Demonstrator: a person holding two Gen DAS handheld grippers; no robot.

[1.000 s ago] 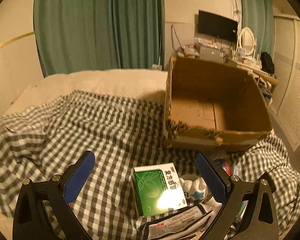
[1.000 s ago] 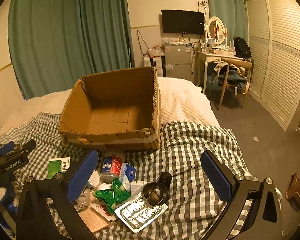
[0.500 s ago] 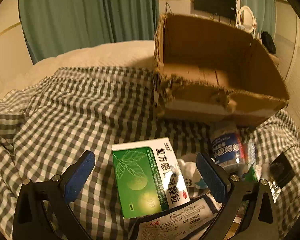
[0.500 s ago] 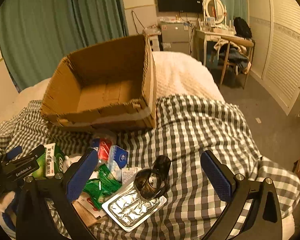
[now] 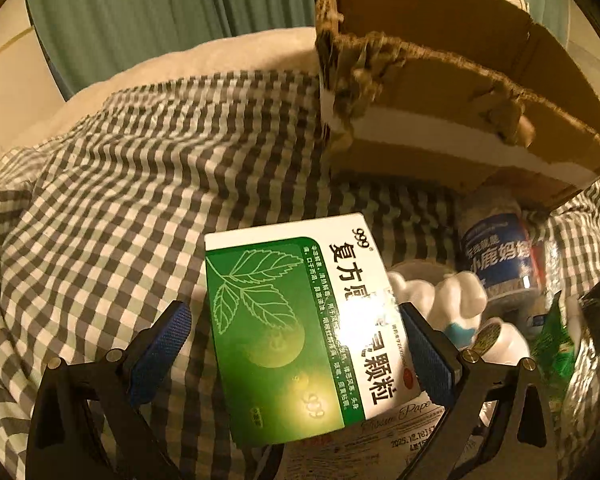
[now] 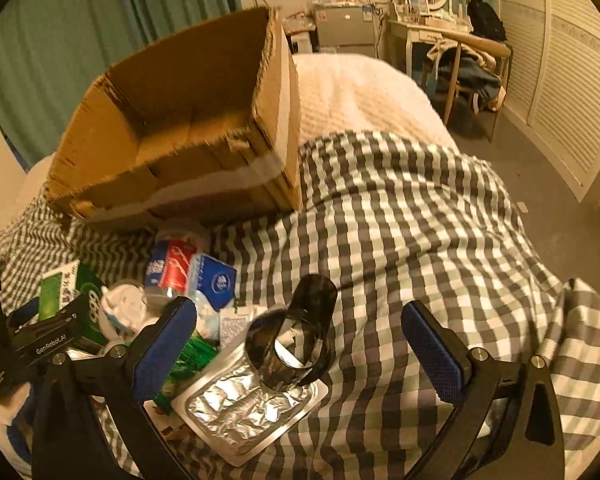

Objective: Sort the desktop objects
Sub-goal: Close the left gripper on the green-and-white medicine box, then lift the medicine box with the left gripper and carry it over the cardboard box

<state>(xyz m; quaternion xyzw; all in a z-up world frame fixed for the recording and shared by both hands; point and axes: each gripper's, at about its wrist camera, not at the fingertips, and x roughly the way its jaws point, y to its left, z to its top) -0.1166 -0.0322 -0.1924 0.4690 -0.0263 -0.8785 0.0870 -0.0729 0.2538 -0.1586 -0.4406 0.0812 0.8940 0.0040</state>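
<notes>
A green and white medicine box [image 5: 300,328] lies flat on the checked blanket, between the wide-apart blue pads of my left gripper [image 5: 296,352], which is open and not touching it. The same box [image 6: 66,284] shows partly behind the left gripper body in the right wrist view. My right gripper [image 6: 300,354] is open above a black plastic clip-like piece [image 6: 300,336] resting on a silver foil blister pack [image 6: 248,408]. An open cardboard box [image 6: 188,128] sits behind the pile, its torn front wall [image 5: 452,120] close in the left wrist view.
A blue-labelled bottle [image 5: 500,264], white items [image 5: 440,292], a red-and-blue pack [image 6: 172,268], a blue pack [image 6: 216,280] and green sachets [image 6: 192,356] crowd the pile. Checked blanket [image 6: 420,232] lies bare to the right. A chair [image 6: 468,64] and dresser stand beyond.
Both grippers have moved forward and down toward the pile. The medicine box now lies between the left pads and the black piece between the right pads. Both stay open.
</notes>
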